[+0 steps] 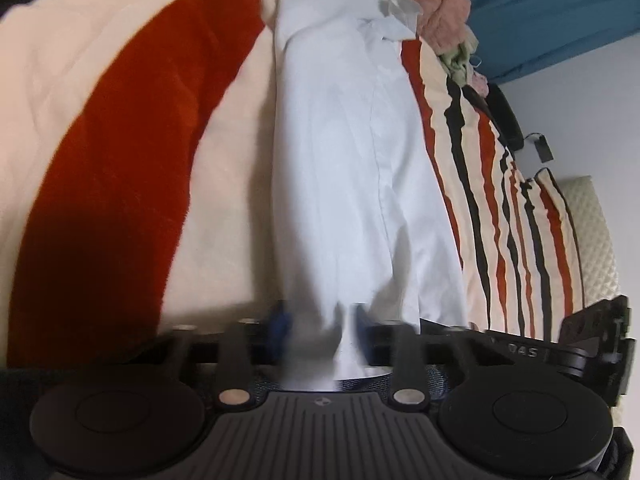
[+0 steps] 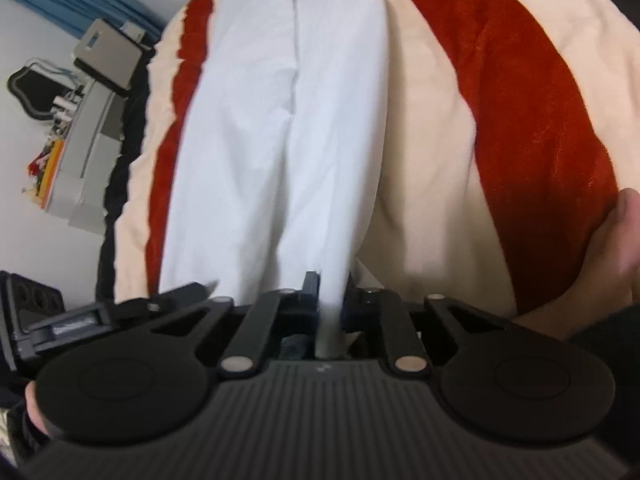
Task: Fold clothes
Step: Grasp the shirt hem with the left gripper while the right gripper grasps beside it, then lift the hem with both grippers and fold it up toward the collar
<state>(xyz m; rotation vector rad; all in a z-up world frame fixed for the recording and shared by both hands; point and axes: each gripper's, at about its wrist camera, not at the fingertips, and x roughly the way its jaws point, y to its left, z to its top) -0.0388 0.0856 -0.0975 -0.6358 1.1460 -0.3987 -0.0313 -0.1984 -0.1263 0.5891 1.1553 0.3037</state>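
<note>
A bed carries everything, covered by a fleecy blanket (image 1: 132,128) striped cream, rust-red and black; a white garment (image 1: 344,168) lies stretched along it. At its far end sits a heap of pink clothes (image 1: 432,4).

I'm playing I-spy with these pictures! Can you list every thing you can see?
white garment: 1, white, stretched over the blanket, pinched at the near end
striped blanket: 1, cream, red and black, underneath
pile of clothes: 1, pink and green, far end
curtain: 1, blue, on the wall
grey shelf: 1, grey, beside the bed
left tool: 1, black, shut on the garment
right tool: 1, black, shut on the garment
hand: 1, beside the right tool
</note>
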